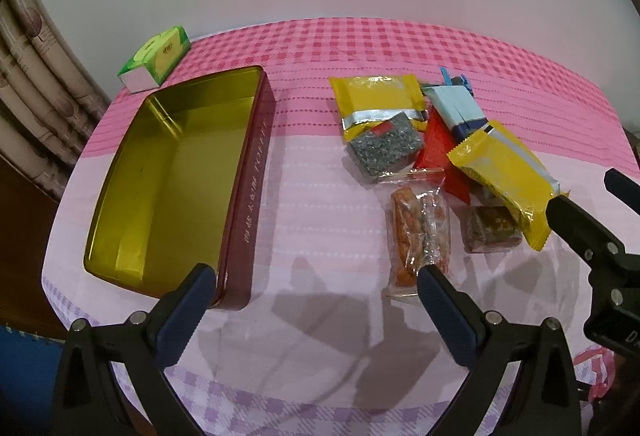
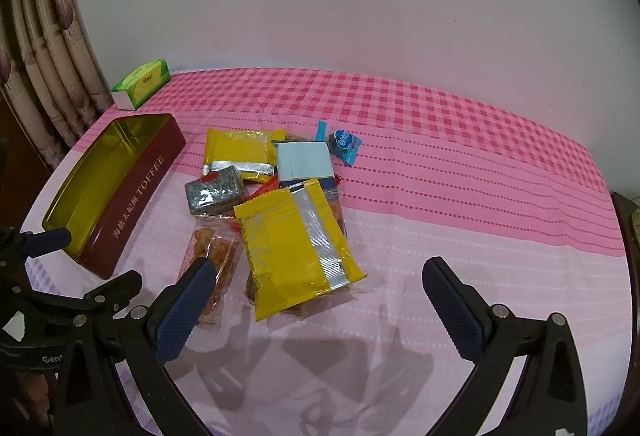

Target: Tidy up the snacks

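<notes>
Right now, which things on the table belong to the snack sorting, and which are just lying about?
For the job:
toffee tin, open
two yellow packets
silver-speckled packet
clear-wrapped orange snack
pale blue packet
blue candy
red packet
brown block

Lying about:
green tissue box

The left gripper (image 1: 316,286) hovers with its jaws spread wide and nothing between them. The right gripper (image 2: 320,280) is likewise wide apart and empty, to the left one's right, both pointing forward and tilted down
</notes>
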`<action>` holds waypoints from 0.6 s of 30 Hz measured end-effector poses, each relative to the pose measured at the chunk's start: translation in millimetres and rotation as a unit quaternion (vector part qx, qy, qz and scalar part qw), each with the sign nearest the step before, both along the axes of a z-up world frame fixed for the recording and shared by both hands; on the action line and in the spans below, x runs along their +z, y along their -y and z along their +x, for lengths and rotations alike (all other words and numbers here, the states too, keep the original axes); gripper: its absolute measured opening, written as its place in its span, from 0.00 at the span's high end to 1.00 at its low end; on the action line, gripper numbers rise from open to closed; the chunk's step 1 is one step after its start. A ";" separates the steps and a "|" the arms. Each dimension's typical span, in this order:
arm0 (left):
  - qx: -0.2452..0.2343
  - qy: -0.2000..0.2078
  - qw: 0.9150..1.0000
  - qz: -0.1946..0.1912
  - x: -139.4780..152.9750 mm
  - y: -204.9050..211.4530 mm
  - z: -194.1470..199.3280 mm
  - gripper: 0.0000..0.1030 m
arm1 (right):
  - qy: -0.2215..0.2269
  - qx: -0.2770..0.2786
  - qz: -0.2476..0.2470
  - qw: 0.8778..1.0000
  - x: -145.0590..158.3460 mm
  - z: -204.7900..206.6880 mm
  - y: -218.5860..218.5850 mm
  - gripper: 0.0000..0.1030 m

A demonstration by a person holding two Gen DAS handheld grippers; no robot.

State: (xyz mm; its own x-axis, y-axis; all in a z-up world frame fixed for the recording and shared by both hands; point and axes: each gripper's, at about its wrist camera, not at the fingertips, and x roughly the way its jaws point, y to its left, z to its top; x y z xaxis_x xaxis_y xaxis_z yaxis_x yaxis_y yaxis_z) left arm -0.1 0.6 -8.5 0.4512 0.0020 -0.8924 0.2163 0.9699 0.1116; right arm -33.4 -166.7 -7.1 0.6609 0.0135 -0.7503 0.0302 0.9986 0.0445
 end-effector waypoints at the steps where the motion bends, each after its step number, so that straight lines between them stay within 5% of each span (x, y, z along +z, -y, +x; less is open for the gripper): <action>1: 0.001 -0.002 1.000 -0.005 -0.3 -0.2 0.0 0.01 | 0.000 0.000 0.000 1.000 0.0 0.0 0.1 0.00; 18: 0.001 -0.005 1.000 -0.008 -1.5 -0.4 -2.4 0.00 | 0.000 0.005 0.006 1.000 0.5 -0.4 2.4 0.00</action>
State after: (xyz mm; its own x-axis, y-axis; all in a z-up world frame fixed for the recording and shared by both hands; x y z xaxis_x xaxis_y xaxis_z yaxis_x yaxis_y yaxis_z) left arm -2.4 1.0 -10.0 0.4418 -0.0103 -0.8971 0.2147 0.9721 0.0946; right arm -33.8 -169.1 -6.6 0.6612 0.0299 -0.7497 0.0193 0.9982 0.0568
